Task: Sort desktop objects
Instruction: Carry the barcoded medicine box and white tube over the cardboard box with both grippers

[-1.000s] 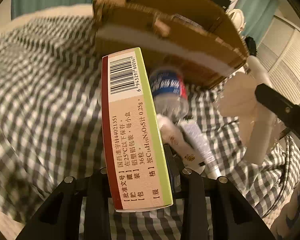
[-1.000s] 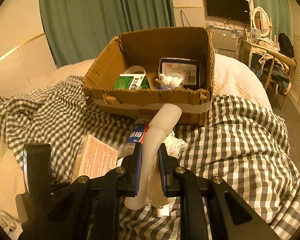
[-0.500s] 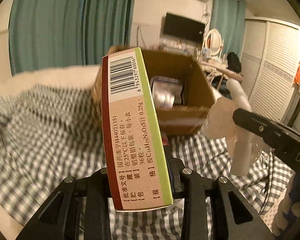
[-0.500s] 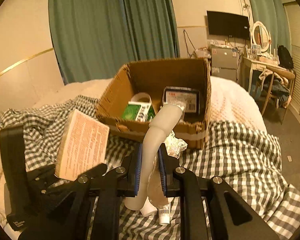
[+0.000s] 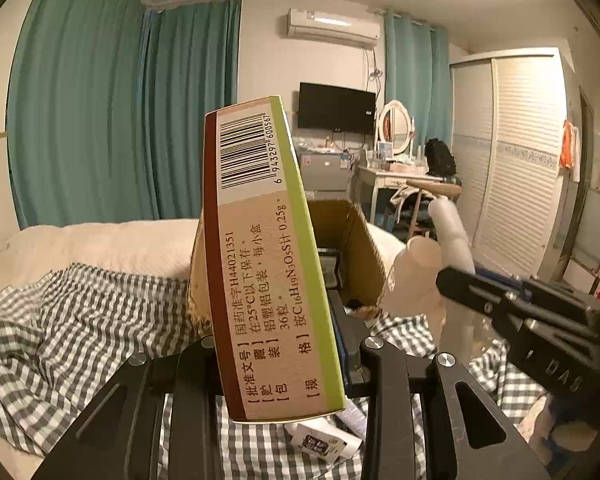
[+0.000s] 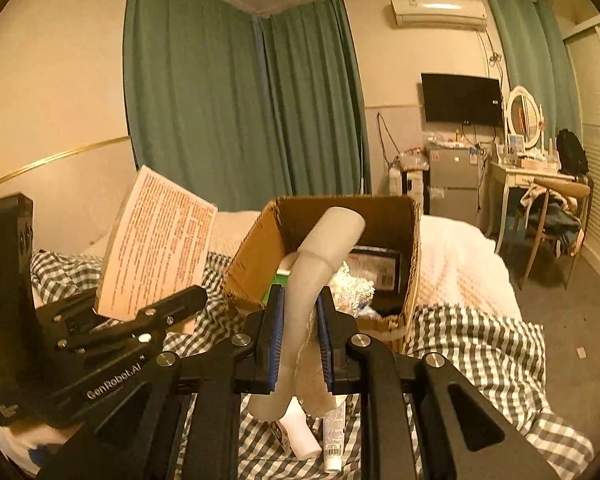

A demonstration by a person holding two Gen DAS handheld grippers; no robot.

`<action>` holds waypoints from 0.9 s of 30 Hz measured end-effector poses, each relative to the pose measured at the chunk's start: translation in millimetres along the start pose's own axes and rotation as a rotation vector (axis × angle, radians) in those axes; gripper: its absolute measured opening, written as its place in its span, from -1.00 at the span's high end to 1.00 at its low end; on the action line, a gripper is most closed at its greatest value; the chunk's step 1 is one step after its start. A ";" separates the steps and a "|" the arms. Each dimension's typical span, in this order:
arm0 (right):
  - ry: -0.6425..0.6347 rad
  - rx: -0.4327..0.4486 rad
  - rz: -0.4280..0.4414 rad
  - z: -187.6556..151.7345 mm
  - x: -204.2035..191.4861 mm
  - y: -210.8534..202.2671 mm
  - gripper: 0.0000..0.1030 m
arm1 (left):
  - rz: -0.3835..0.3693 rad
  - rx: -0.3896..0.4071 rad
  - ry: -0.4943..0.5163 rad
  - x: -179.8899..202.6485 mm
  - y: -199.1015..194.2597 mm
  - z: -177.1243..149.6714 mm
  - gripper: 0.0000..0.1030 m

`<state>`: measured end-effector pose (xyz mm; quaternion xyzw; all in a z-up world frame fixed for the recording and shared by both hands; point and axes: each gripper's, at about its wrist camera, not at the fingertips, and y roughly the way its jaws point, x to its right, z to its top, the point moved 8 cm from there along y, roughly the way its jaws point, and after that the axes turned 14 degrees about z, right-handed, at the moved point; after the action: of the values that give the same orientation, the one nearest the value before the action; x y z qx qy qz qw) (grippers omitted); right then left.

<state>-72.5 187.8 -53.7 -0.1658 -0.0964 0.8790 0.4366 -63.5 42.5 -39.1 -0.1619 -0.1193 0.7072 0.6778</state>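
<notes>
Above the bed (image 6: 480,344), left hand-held gripper (image 5: 278,364) pinches a light, stiff, crushable carton (image 5: 260,264); right hand-held gripper (image 6: 298,344) pinches a slippery tube (image 6: 320,256) mid-body.

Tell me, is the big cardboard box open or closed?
Open. The cardboard box has no lid over it, and the right wrist view looks straight down at packages inside.

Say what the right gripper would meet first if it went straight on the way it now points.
Probably the open cardboard box. The right gripper, shut on a curved white tube, points at the box's near rim; depth is unclear.
</notes>
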 end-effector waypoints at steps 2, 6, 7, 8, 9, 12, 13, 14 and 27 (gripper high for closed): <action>-0.012 0.008 -0.001 4.2 -1.8 -1.9 0.70 | 0.001 0.015 0.003 -0.1 -3.6 9.1 0.37; -0.009 0.024 0.008 9.0 -2.9 -6.0 0.69 | 0.002 0.046 0.003 -1.8 -10.4 29.8 0.37; -0.011 0.025 0.007 9.8 -3.0 -6.4 0.70 | -0.002 0.049 -0.004 -3.5 -11.1 35.7 0.37; -0.013 0.027 0.004 10.8 -3.1 -7.1 0.70 | -0.002 0.055 -0.007 -5.5 -11.2 40.4 0.37; -0.015 0.030 0.004 11.7 -3.2 -8.2 0.70 | 0.003 0.065 -0.007 -7.7 -11.5 45.7 0.37; -0.028 0.043 0.004 19.4 -6.3 -10.7 0.70 | 0.007 0.085 -0.004 -10.3 -13.9 57.6 0.37; -0.033 0.053 0.004 24.4 -7.7 -12.7 0.70 | 0.009 0.093 0.000 -9.7 -15.7 62.1 0.36; -0.037 0.061 0.004 27.2 -9.3 -14.4 0.70 | 0.009 0.100 0.002 -10.1 -16.2 67.0 0.36; -0.116 0.162 -0.016 93.9 -15.1 -26.0 0.70 | 0.004 0.170 0.006 -9.7 -1.4 124.3 0.36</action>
<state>-80.1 189.0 44.7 -0.0782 -0.0513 0.8886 0.4491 -110.6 39.2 76.4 -0.1059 -0.0567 0.7157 0.6880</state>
